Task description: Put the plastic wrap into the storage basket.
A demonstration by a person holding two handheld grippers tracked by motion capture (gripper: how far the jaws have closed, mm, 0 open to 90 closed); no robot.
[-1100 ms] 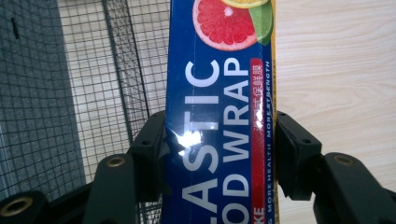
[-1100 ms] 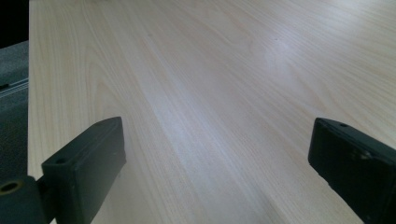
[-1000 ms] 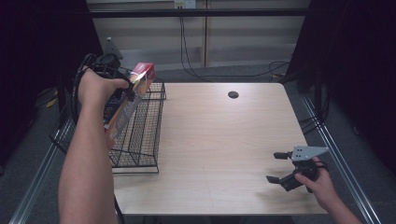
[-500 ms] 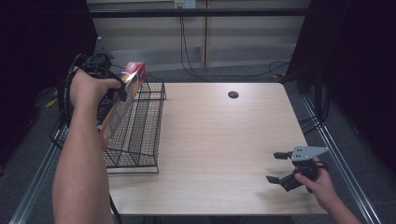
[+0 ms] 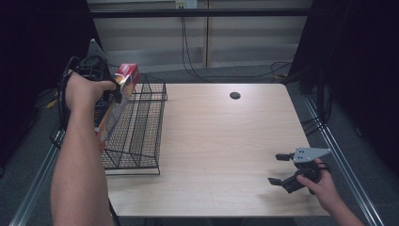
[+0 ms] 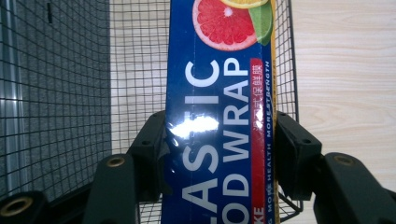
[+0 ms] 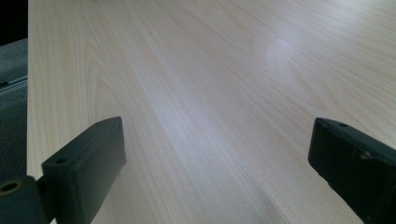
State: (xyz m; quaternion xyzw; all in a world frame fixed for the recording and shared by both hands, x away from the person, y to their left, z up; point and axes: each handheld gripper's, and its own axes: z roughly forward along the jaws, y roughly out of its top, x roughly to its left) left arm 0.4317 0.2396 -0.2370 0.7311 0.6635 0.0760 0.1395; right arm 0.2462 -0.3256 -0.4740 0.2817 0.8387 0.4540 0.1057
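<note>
High view gives you the table point(image 5: 226, 141), then the wire basket point(image 5: 141, 127) directly beneath your left claw point(image 5: 115, 92). That claw is clamped across the plastic wrap box point(image 5: 115, 106), whose long axis tilts down toward the basket floor, so lower along that line. Your right claw point(image 5: 282, 169) rests far off across the table, jaws apart and empty.

The plastic wrap box point(image 6: 219, 116) is deep blue with white lettering, a red stripe, a yellow edge and a pink grapefruit slice printed on it, the wire basket point(image 5: 141, 127) is black mesh, the surface point(image 5: 226, 141) is pale wood grain, and each claw is matte black.
</note>
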